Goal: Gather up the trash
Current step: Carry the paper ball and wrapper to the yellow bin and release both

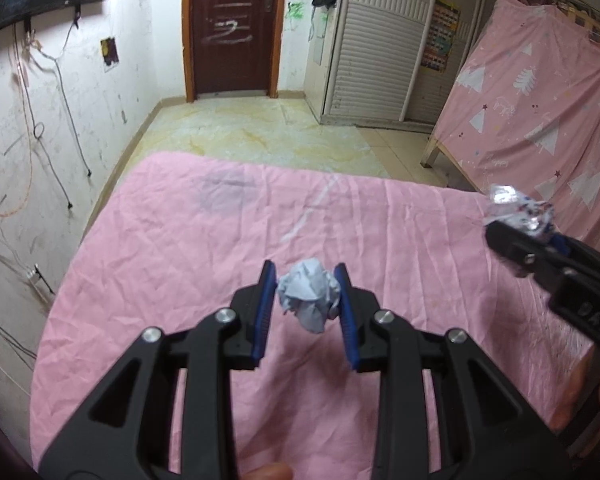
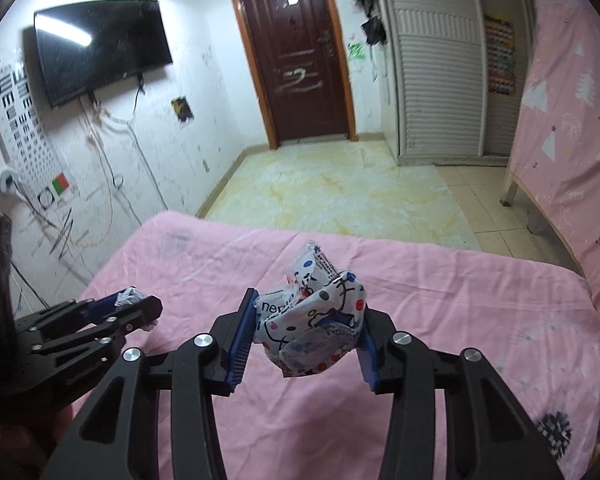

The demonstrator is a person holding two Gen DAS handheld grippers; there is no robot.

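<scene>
My left gripper (image 1: 305, 280) is shut on a crumpled ball of pale blue-grey paper (image 1: 309, 296), held above the pink bedsheet (image 1: 204, 248). My right gripper (image 2: 306, 306) is shut on a crumpled white plastic wrapper with coloured dots (image 2: 312, 314), also held above the sheet (image 2: 460, 320). In the left wrist view the right gripper (image 1: 512, 224) shows at the right with the shiny wrapper (image 1: 516, 210) in it. In the right wrist view the left gripper (image 2: 134, 300) shows at the left with the paper (image 2: 129, 295) in it.
The bed's far edge drops to a tiled floor (image 1: 260, 128). A brown door (image 1: 234, 28) stands at the back, a slatted wardrobe (image 1: 376, 48) to its right. A pink-draped bunk bed (image 1: 540, 112) is at the right. A TV (image 2: 100, 48) and cables hang on the left wall.
</scene>
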